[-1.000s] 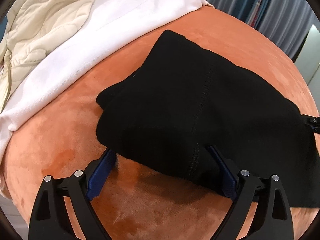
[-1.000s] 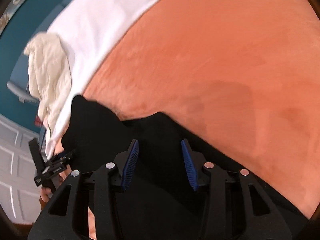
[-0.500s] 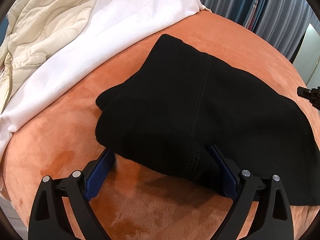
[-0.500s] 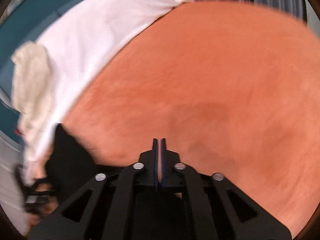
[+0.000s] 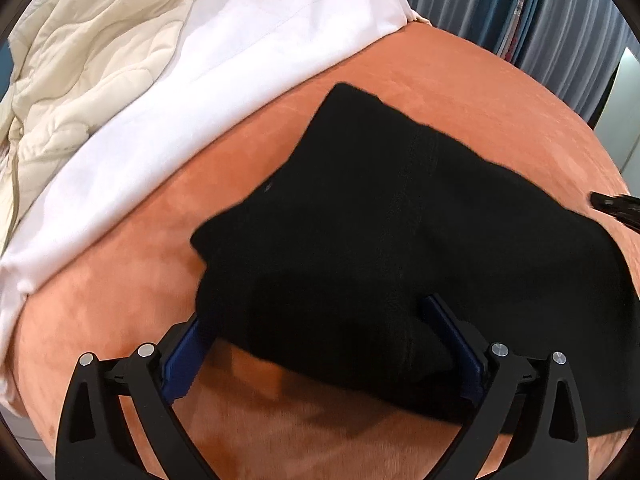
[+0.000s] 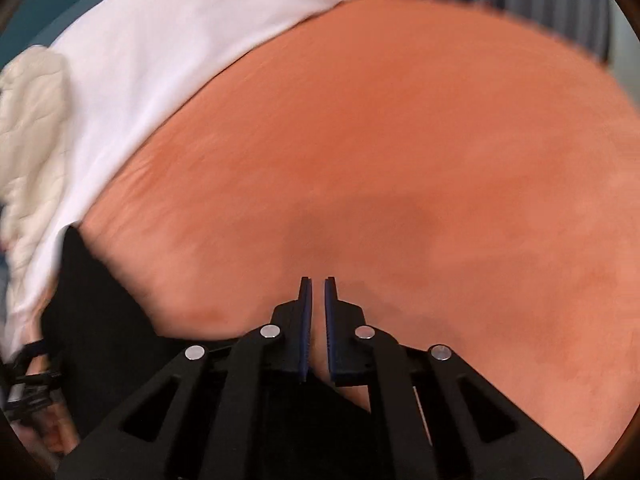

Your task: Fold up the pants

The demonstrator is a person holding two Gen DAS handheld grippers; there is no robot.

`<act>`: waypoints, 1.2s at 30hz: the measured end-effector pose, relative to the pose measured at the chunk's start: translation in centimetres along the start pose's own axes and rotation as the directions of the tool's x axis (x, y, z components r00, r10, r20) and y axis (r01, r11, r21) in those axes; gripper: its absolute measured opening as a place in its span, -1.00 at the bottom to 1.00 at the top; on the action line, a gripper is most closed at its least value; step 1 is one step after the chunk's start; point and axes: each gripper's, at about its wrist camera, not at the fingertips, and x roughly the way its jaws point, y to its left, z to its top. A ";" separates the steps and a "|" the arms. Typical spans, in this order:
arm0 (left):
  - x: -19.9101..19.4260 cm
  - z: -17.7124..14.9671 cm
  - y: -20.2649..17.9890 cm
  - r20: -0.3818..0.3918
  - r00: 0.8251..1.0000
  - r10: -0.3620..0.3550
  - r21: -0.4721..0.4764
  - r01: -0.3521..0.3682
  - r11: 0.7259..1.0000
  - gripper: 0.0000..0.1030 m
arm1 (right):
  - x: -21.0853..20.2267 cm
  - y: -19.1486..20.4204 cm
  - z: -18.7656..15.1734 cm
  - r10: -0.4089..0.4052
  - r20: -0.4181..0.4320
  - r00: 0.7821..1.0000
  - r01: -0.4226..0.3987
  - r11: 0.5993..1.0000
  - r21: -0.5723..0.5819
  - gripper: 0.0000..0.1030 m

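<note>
The black pants (image 5: 400,240) lie folded in a thick bundle on the orange velvet bed cover (image 5: 120,300). My left gripper (image 5: 320,316) is open, its blue pads on either side of the bundle's near edge, with the cloth between the jaws. In the right wrist view the pants (image 6: 100,312) show at the lower left and under the gripper body. My right gripper (image 6: 316,292) is empty over bare orange cover; its jaws stand almost together with a narrow gap. Its tip shows at the far right of the left wrist view (image 5: 616,208).
A white sheet (image 5: 240,60) lies beyond the orange cover, with a cream quilted duvet (image 5: 80,60) bunched on it at the far left. Grey-blue curtains (image 5: 520,8) hang behind the bed. The orange cover (image 6: 400,160) stretches to the right of the pants.
My right gripper closed, lifted off the pants and swung right over bare cover, then parted slightly. My left gripper stayed open around the bundle's near edge.
</note>
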 end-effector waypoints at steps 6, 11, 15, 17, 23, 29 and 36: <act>-6.2 -0.3 -0.8 0.171 0.983 0.064 0.040 -0.072 0.997 0.83 | -12.5 -2.2 -7.9 -0.067 0.194 0.979 0.066 0.998 0.013 -0.78; -5.9 1.9 -7.1 0.143 0.989 -0.036 0.131 0.018 0.991 0.87 | -16.6 -5.1 -17.0 -0.183 0.136 0.974 0.177 0.983 0.052 -0.78; 2.4 4.9 -10.0 -0.010 0.997 0.071 0.143 -0.069 0.987 0.90 | -14.7 -8.8 -19.1 -0.222 0.051 0.974 0.214 0.969 0.121 -0.87; 3.7 5.3 -8.9 -0.006 0.998 0.062 0.116 -0.060 0.991 0.90 | -15.8 -13.9 -21.0 -0.341 0.030 0.939 0.329 0.922 0.202 -0.90; 0.2 6.2 -9.5 0.096 0.978 0.184 0.129 -0.195 0.972 0.85 | -23.7 -23.1 -25.6 -0.428 0.056 0.902 0.373 0.839 0.397 -0.85; -7.7 4.3 -11.8 0.248 0.956 0.155 0.195 -0.206 0.959 0.86 | -31.3 -32.4 -33.2 -0.607 -0.042 0.794 0.513 0.630 0.583 -0.77; -11.6 -1.8 -20.5 0.214 0.975 -0.058 0.328 -0.016 0.944 0.87 | -31.2 -32.7 -34.4 -0.595 -0.062 0.801 0.547 0.687 0.478 -0.88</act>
